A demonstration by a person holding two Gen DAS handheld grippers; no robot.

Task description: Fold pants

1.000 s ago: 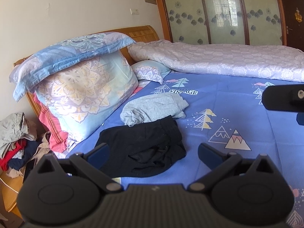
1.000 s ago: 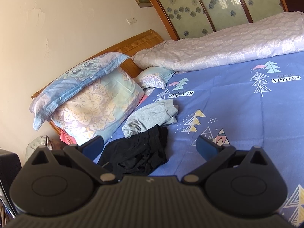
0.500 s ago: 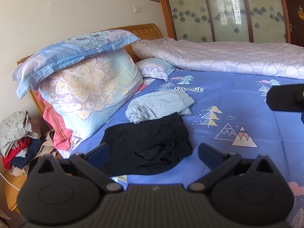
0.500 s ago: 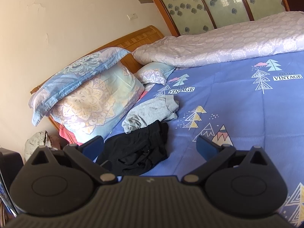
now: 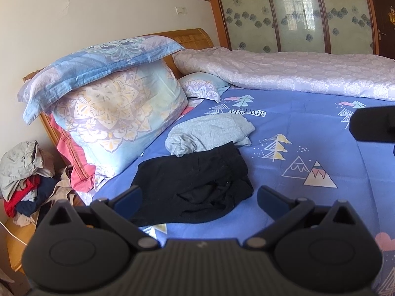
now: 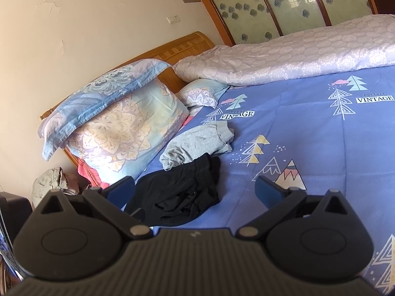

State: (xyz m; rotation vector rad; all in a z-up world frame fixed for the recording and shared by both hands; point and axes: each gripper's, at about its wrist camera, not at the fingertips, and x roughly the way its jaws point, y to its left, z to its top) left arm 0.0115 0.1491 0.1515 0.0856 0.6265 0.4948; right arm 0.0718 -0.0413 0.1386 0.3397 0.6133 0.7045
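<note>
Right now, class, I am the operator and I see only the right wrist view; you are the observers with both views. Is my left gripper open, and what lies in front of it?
Observer: The left gripper is open and holds nothing. The black pants lie crumpled on the blue sheet just ahead of its fingers.
Operator: Beside the bed I can make out only a grey bundle. Is there more to it?
Observer: Yes. The left wrist view shows a whole clothes pile there, with a red garment and a dark blue one under the grey.
</note>
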